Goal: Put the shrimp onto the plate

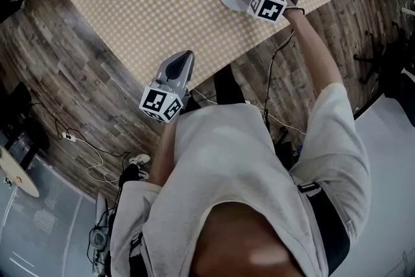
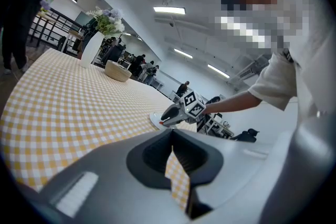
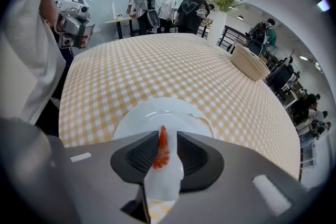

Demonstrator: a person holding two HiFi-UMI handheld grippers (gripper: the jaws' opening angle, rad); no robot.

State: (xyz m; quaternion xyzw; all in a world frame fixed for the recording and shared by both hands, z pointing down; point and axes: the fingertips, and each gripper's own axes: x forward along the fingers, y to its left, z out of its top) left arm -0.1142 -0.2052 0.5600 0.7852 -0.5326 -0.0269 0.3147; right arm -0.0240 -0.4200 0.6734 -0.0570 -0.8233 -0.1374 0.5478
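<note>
Shrimp (image 3: 161, 150) sits loose between the right gripper's (image 3: 168, 136) parted jaws over the plate (image 3: 140, 115) — lift straight off; the left gripper (image 2: 172, 136) is closed, empty.

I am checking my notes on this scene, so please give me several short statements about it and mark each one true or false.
1. The right gripper is over the white plate. True.
2. The shrimp lies on the tablecloth beside the plate. False: it is between the right gripper's jaws, above the plate.
3. The left gripper holds a second shrimp. False: nothing is between its jaws; only the checked cloth shows there.
4. A white vase with flowers stands at the far end of the table. True.
5. The tablecloth is plain blue. False: it has yellow and white checks.
</note>
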